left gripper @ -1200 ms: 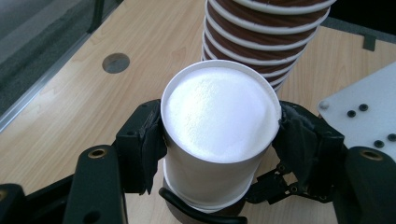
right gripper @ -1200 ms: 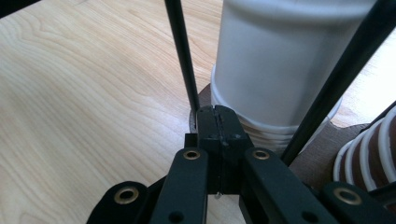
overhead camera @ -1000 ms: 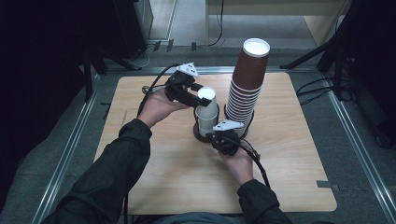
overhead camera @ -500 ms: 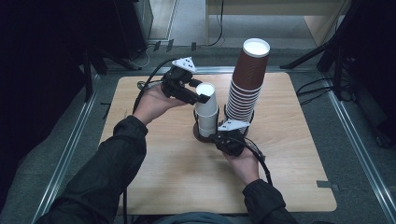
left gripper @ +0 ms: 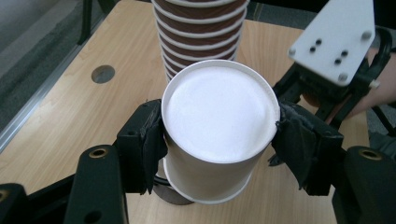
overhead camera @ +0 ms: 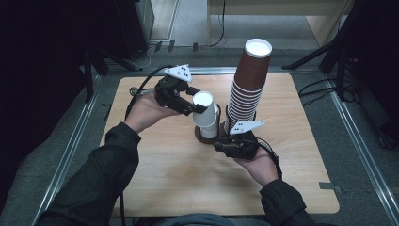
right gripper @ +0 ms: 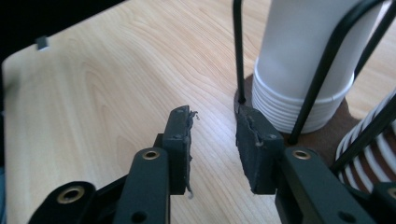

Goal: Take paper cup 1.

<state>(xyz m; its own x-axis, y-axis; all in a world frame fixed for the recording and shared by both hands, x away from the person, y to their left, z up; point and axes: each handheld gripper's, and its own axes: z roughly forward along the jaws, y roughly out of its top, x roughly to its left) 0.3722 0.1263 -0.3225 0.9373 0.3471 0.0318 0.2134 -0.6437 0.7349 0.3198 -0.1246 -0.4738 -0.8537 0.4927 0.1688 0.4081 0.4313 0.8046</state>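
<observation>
Left gripper (overhead camera: 195, 104) clamping the upside-down white cup (overhead camera: 204, 109) at frame centre, right gripper (right gripper: 212, 135) jaws just opening, empty, beside the wire holder (right gripper: 239, 51), brown cup stack (overhead camera: 248, 82) standing upper right on the desk (overhead camera: 155, 183).

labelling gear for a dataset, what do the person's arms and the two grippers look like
Both arms are in dark, long sleeves. The left gripper and right gripper are black, each with two jaws lined with rough black pads, brass-coloured rivets at the joints, and a pale three-cornered plate on top with small dark screw dots. A black cable trails from the left gripper.
</observation>
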